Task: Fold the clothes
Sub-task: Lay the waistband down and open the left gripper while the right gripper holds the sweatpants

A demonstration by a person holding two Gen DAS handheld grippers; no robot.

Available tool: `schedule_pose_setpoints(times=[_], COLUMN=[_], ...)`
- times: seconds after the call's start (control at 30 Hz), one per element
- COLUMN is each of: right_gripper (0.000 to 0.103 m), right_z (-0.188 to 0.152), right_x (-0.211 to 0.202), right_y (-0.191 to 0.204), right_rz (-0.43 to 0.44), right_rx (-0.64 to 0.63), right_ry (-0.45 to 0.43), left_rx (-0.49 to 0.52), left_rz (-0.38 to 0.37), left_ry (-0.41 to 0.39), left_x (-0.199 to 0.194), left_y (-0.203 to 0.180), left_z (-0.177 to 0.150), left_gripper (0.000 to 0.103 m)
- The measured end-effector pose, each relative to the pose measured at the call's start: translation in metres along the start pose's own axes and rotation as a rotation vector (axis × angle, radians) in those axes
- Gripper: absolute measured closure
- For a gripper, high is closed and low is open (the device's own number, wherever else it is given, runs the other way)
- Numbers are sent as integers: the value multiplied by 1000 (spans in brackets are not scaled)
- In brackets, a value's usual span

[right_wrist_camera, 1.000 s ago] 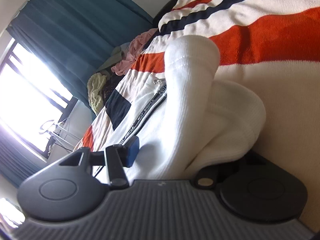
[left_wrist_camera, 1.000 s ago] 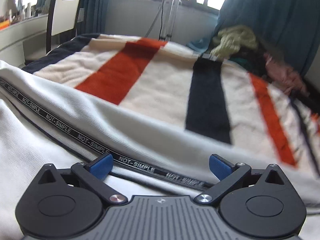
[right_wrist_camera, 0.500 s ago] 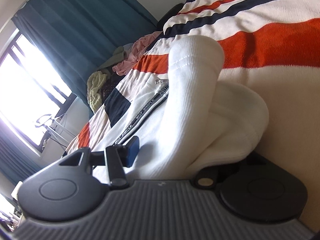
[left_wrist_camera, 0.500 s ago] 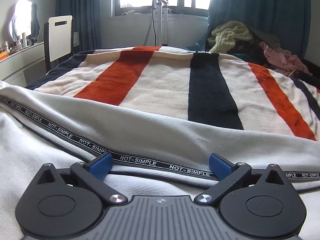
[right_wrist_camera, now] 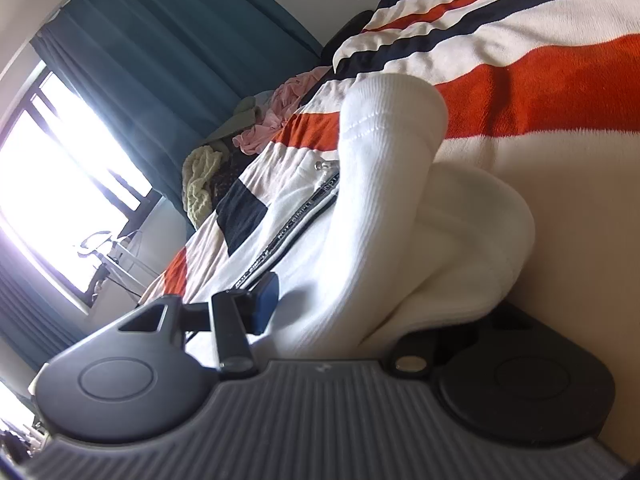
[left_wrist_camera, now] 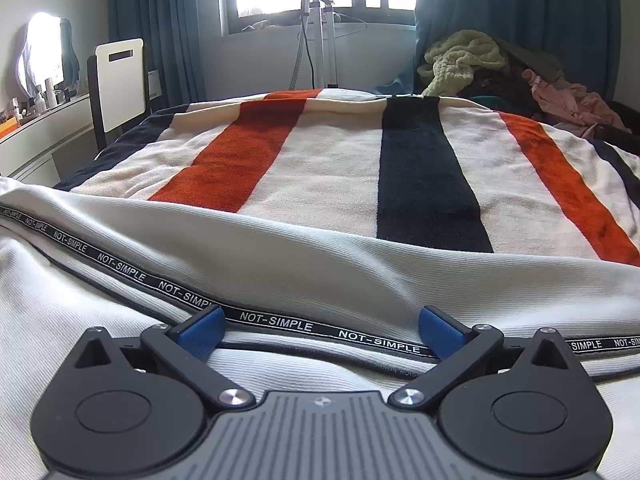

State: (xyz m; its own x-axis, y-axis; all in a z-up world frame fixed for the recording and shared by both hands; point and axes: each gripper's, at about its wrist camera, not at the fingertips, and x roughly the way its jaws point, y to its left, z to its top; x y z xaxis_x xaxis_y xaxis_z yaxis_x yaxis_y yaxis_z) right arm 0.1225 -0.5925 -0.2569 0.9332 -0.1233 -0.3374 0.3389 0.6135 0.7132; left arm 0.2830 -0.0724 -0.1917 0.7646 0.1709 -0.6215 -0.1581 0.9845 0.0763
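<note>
A white ribbed garment (left_wrist_camera: 280, 264) with a black "NOT-SIMPLE" tape band (left_wrist_camera: 276, 322) lies on the striped blanket (left_wrist_camera: 328, 168). My left gripper (left_wrist_camera: 320, 330) is open, its blue fingertips (left_wrist_camera: 200, 330) wide apart just over the tape band, holding nothing. In the right wrist view the same white garment (right_wrist_camera: 384, 208) bulges between my right gripper's jaws (right_wrist_camera: 352, 304). One blue fingertip (right_wrist_camera: 266, 300) shows at the left; the other is hidden under the cloth. The view is rolled sideways.
A pile of clothes, pale green (left_wrist_camera: 464, 60) and pink (left_wrist_camera: 568, 100), sits at the bed's far right. A garment steamer stand (left_wrist_camera: 320, 36) stands under the window. A white-backed chair (left_wrist_camera: 120, 80) and a dresser stand at the left. Teal curtains (right_wrist_camera: 180, 60) hang behind.
The left wrist view has levelled out and steadied over the tape band, jaws staying open. The right gripper has shifted slightly along the garment, its jaws unchanged.
</note>
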Motion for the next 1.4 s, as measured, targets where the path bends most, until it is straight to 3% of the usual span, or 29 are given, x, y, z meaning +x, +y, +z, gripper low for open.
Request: schedule_pose_setpoints(times=[1.1, 1.4], right_gripper=[51, 51], right_z=[-3, 4], right_x=[4, 7], right_y=[-3, 12], right_rz=[32, -60], right_rx=[-18, -34], right_ry=[-9, 54], left_rx=[14, 15], left_rz=[5, 5], left_ry=[-3, -2], left_x=[1, 1], left_y=[-1, -2], left_z=[-1, -1], left_gripper=[0, 0])
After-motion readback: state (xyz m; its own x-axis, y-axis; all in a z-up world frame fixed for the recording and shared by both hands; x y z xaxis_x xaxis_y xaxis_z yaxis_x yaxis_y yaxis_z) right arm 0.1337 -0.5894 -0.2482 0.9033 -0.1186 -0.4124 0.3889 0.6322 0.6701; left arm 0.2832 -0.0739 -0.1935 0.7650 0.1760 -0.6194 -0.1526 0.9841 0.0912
